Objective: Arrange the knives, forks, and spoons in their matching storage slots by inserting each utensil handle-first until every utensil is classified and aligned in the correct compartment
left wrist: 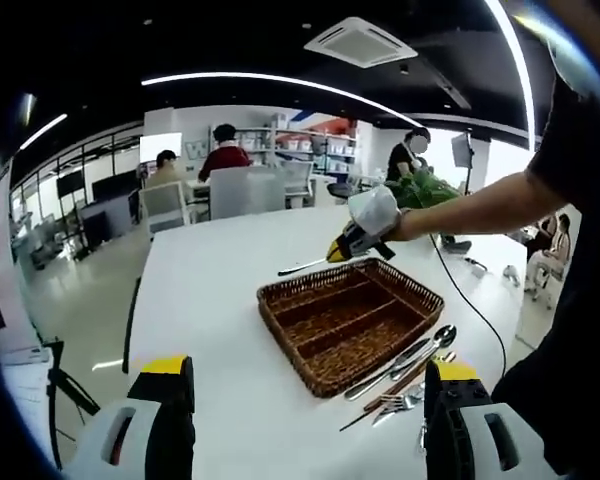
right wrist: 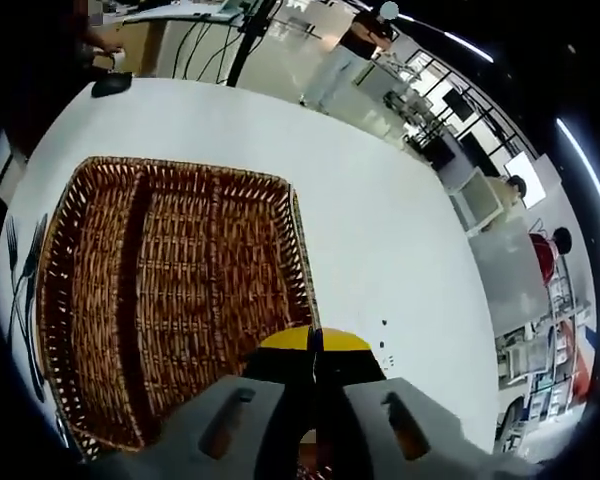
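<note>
Open-plan office, white table [left wrist: 210, 290]; people seated at desks beyond. Item: wicker tray [left wrist: 350, 322], three long slots, all bare, at table centre. Item: loose cutlery [left wrist: 405, 375], spoons, forks and what may be knives, heaped on the table just beside the tray's 5 o'clock corner in the left gripper view; the same heap shows as fork tines [right wrist: 22, 270] at 9 o'clock of the tray [right wrist: 170, 290] in the right gripper view. Left gripper [left wrist: 310, 420]: jaws apart, empty, hanging short of the tray. Right gripper [left wrist: 342, 247]: held over the tray's far rim, jaws together on one utensil [left wrist: 302, 267], apparently a knife, though blur leaves that unsure. Step judged: first piece carried to its slot. Next move calls for turning the handle toward a slot and lowering it in lengthwise.
</note>
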